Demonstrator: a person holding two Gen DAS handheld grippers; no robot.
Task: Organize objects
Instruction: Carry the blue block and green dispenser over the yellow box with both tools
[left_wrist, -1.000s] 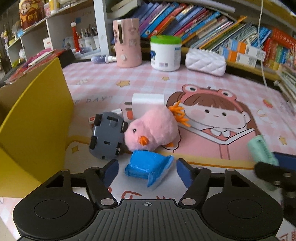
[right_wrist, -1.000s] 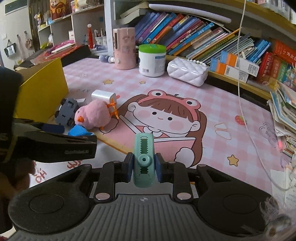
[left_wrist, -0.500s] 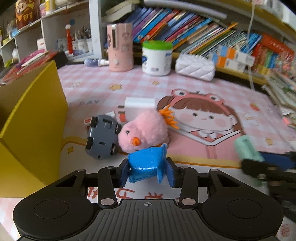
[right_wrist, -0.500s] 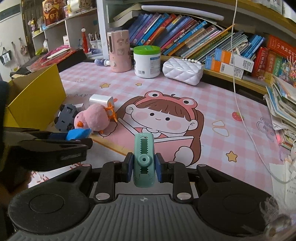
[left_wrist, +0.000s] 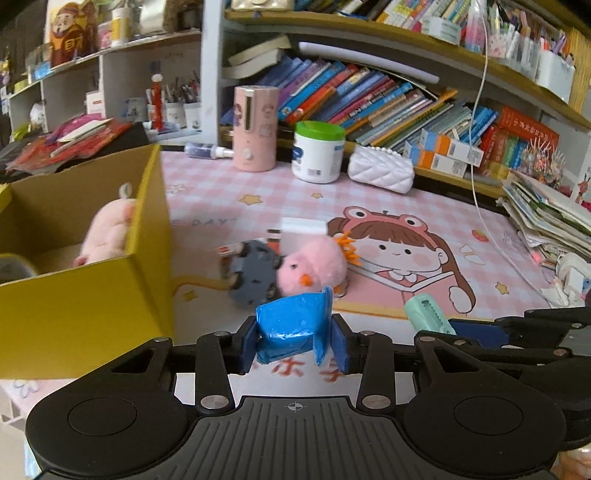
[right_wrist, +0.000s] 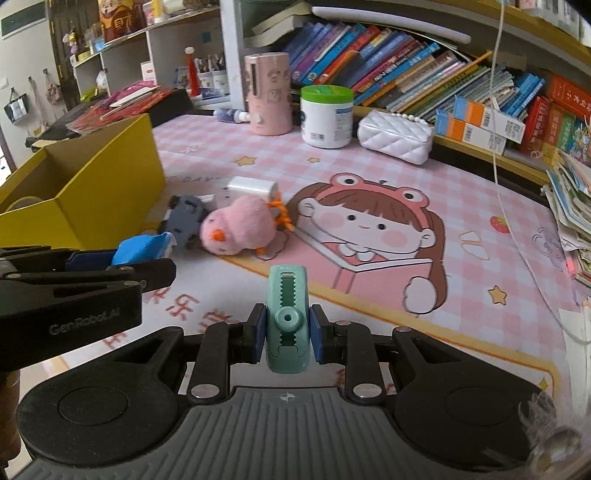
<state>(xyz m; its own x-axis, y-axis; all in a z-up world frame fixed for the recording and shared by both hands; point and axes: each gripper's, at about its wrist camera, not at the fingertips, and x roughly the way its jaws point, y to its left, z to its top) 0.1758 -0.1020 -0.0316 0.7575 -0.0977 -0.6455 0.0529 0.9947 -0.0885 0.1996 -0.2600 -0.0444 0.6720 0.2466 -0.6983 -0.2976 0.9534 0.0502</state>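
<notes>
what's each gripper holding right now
left gripper: shut on the blue packet
right gripper: shut on the green clip

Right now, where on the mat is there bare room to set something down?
Free: the checked stretch between the yellow box, the white tub and the pink plush chick; also right of the cartoon girl print. Crowded: around the chick, grey toy car and white charger.
</notes>
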